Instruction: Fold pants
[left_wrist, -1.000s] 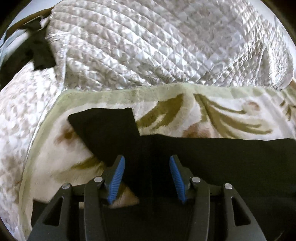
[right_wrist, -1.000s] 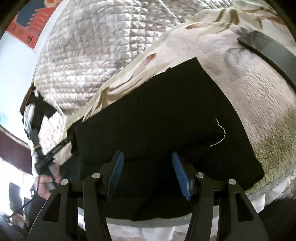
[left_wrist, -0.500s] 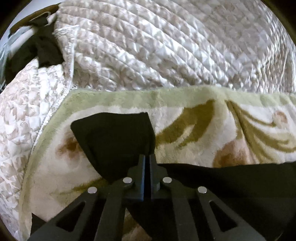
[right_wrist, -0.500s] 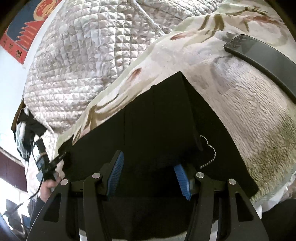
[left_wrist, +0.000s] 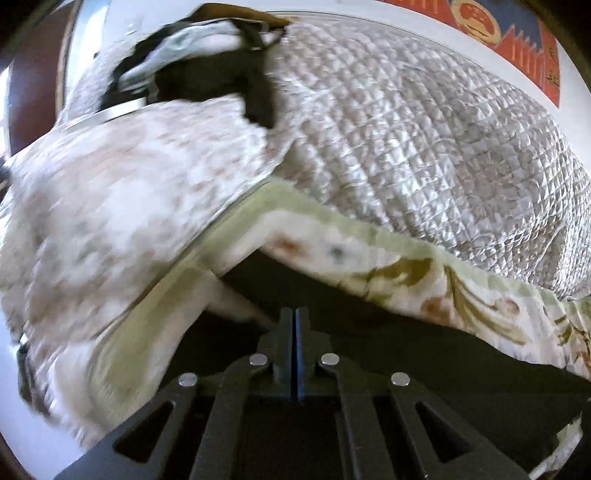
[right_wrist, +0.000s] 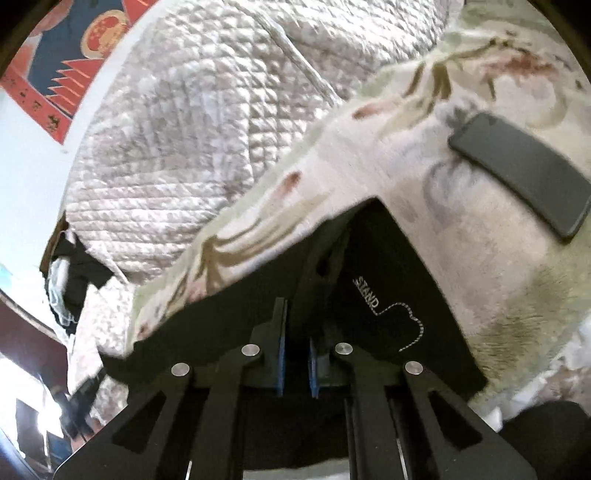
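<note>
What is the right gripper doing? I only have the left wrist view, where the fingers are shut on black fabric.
Observer: The right gripper has its fingers nearly together, with a fold of the black pants between them.
Operator: Anything else lying near it?
Observer: A dark phone lies flat on the floral blanket, to the right of the pants and apart from them.
Operator: Any marking on the fabric?
Observer: White lettering reading STAND, with a dotted line trailing from it.

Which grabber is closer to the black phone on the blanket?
The right gripper. The phone lies up and to the right of it, past the black pants it pinches. The left gripper view shows no phone at all.
</note>
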